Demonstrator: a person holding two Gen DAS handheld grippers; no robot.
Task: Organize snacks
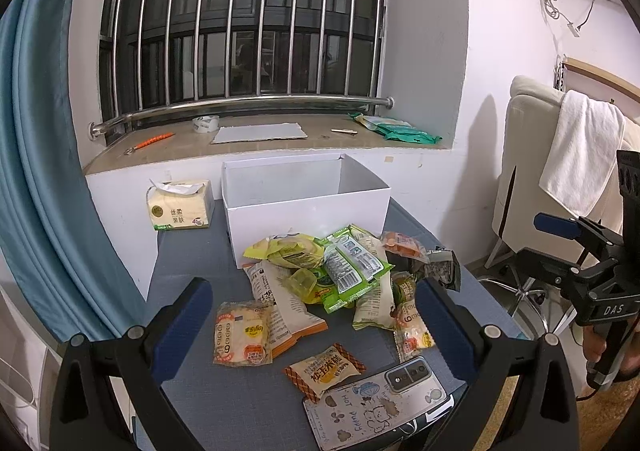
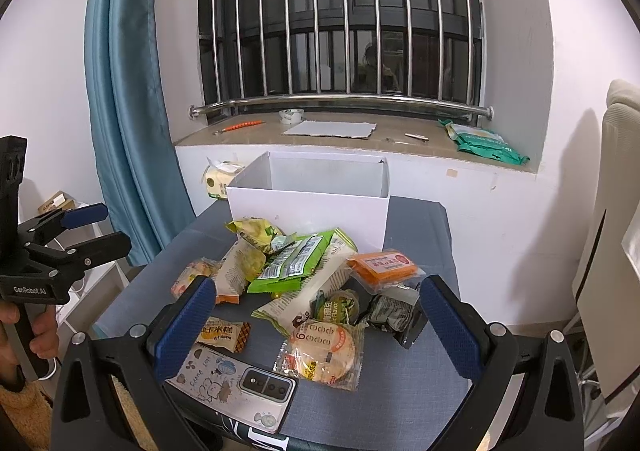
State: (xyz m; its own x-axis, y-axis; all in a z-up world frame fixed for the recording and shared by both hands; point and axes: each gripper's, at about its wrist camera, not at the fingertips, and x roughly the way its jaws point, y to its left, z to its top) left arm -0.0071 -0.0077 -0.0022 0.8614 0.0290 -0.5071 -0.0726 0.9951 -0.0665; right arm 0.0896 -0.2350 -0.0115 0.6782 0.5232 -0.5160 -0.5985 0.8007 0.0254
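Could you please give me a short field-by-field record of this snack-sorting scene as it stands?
surface: grey-blue cloth-covered table
container: open white cardboard box, no snacks visible inside
snacks: loose pile of plastic-wrapped packets in front of the box
nearest item: phone in a cartoon-print case, at the table's near edge
beside box: yellow tissue pack
left gripper: open, holding nothing
right gripper: open, holding nothing
progress: no packet boxed yet

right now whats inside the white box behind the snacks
The open white cardboard box shows only bare white inner walls. Its front wall hides the floor, so anything lying low cannot be seen.
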